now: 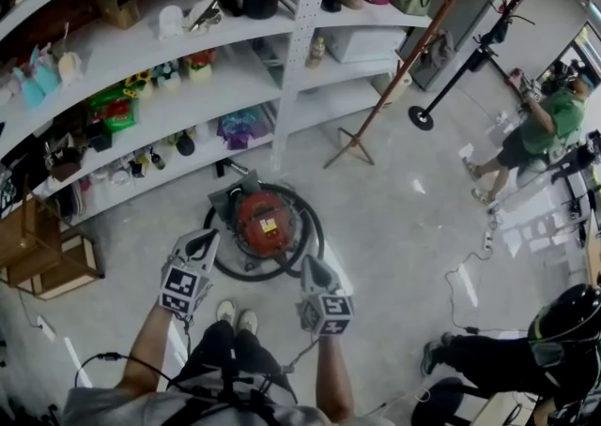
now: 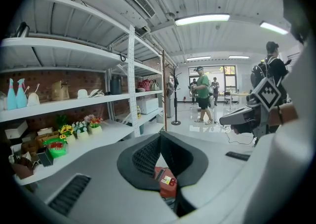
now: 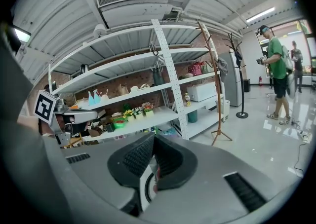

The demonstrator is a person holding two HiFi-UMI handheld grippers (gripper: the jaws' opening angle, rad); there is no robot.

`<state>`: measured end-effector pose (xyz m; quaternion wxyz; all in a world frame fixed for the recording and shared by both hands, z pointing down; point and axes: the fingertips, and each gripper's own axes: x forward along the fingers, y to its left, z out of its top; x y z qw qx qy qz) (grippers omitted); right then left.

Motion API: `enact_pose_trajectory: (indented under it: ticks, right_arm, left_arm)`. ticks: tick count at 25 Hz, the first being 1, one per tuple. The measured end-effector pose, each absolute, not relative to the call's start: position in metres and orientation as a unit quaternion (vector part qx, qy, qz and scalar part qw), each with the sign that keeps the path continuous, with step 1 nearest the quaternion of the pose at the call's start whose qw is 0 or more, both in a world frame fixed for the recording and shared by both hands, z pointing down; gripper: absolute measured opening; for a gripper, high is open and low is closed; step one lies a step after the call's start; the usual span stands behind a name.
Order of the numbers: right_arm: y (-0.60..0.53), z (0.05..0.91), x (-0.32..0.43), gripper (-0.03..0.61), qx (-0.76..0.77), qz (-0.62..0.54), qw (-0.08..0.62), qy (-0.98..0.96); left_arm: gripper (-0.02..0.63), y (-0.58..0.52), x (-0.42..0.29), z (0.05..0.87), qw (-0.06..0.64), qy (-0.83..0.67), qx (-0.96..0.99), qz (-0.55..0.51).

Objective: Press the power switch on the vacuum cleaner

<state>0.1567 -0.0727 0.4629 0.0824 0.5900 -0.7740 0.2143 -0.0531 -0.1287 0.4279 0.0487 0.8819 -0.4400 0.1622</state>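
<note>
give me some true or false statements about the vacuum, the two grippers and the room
1. The vacuum cleaner is red and stands on the floor. True.
2. A black hose lies coiled round it. True.
3. The left gripper is clamped on the hose. False: its jaws are together with nothing between them.
4. The right gripper has its jaws wide apart. False: they are together.
5. A person in a green shirt stands in the room. True.
</note>
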Motion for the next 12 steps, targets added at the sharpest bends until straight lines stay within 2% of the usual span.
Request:
enact_pose_trajectory:
  ticks: [12]
  right_arm:
    - [-0.096,0.483,0.140,0.012,0.589,0.236,0.091,-0.768]
  left_arm:
    - [0.006,-0.158,-0.064,0.456,0.064,-0.428,0.884,0.176]
